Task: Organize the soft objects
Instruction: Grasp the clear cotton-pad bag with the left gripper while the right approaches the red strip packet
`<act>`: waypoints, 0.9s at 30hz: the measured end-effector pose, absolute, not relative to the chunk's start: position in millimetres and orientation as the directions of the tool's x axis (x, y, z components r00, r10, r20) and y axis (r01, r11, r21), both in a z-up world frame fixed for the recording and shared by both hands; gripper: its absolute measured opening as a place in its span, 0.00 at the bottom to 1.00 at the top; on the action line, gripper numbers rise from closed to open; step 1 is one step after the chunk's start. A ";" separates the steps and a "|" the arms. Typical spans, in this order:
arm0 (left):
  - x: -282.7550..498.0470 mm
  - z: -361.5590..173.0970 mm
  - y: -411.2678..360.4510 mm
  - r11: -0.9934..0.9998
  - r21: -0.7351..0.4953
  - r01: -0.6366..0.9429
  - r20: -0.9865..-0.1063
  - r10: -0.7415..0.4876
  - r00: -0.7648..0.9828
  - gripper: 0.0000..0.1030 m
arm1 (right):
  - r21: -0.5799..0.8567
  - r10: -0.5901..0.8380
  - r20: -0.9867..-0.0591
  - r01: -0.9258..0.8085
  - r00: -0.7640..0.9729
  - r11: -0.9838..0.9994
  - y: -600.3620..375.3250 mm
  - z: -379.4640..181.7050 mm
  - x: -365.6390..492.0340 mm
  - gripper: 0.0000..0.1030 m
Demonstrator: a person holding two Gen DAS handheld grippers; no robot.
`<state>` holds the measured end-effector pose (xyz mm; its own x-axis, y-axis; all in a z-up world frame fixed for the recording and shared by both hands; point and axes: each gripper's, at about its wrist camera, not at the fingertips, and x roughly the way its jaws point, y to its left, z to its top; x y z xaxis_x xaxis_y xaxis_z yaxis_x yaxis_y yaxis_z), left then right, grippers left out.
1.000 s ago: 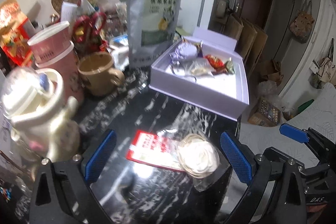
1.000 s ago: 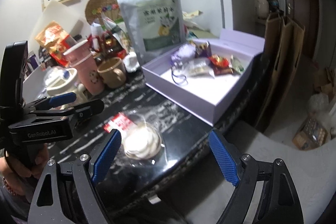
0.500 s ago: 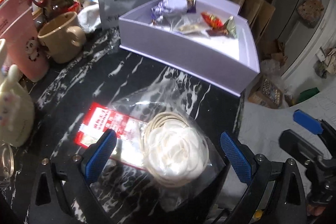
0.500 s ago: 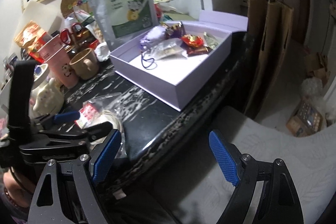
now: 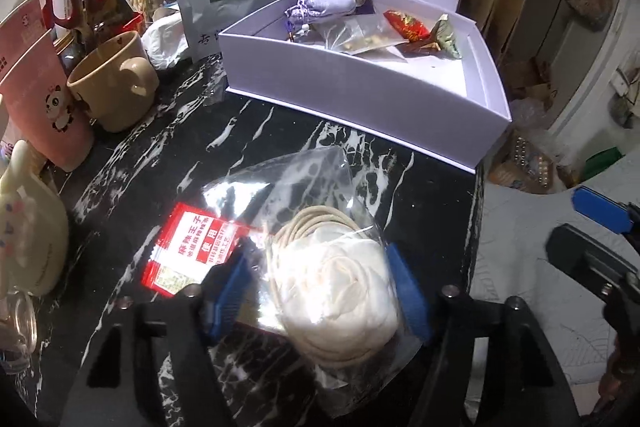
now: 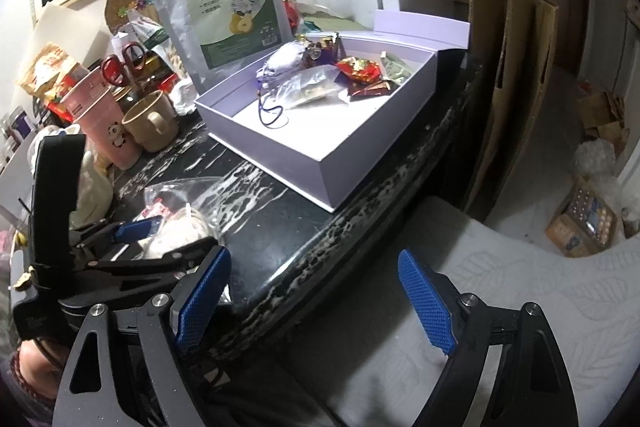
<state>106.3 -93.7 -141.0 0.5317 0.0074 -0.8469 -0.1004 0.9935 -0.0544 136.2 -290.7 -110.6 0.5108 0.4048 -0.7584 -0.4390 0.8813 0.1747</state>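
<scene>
The left gripper [image 5: 320, 291] is closing its jaws around the clear bag [image 5: 316, 267] holding a white coiled bundle; its blue pads are flanking that bundle at about nine and three o'clock, seemingly already touching the plastic. The bag is lying on the black marble table [image 5: 160, 163], partly over a red packet [image 5: 188, 251], probably so it can be lifted into the lavender box [image 5: 360, 95] at twelve o'clock. That box is already holding a purple pouch [image 5: 324, 1], a clear sachet and red wrappers. The right gripper [image 6: 316, 303] is hovering with jaws apart, empty, off the table edge.
</scene>
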 end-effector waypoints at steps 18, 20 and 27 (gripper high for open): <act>39.9 -121.5 -16.9 0.973 -0.107 -0.205 -0.845 0.020 0.534 0.58 | 0.186 0.484 -0.772 -0.581 0.413 0.792 -218.4 -121.9 122.9 0.84; 34.5 -125.4 -6.3 0.965 -0.116 -0.235 -0.846 0.028 0.533 0.58 | 0.178 0.496 -0.771 -0.614 0.398 0.769 -205.0 -127.3 120.0 0.84; 18.7 -131.7 17.2 0.948 -0.122 -0.294 -0.845 0.056 0.531 0.58 | 0.135 0.516 -0.793 -0.731 0.325 0.668 -155.9 -149.7 116.7 0.84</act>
<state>18.7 17.2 -131.7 0.5314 0.0560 -0.8453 -0.2937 0.9481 -0.1218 116.7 -155.9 -149.7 0.3249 0.5161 -0.7925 -0.7314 0.6684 0.1355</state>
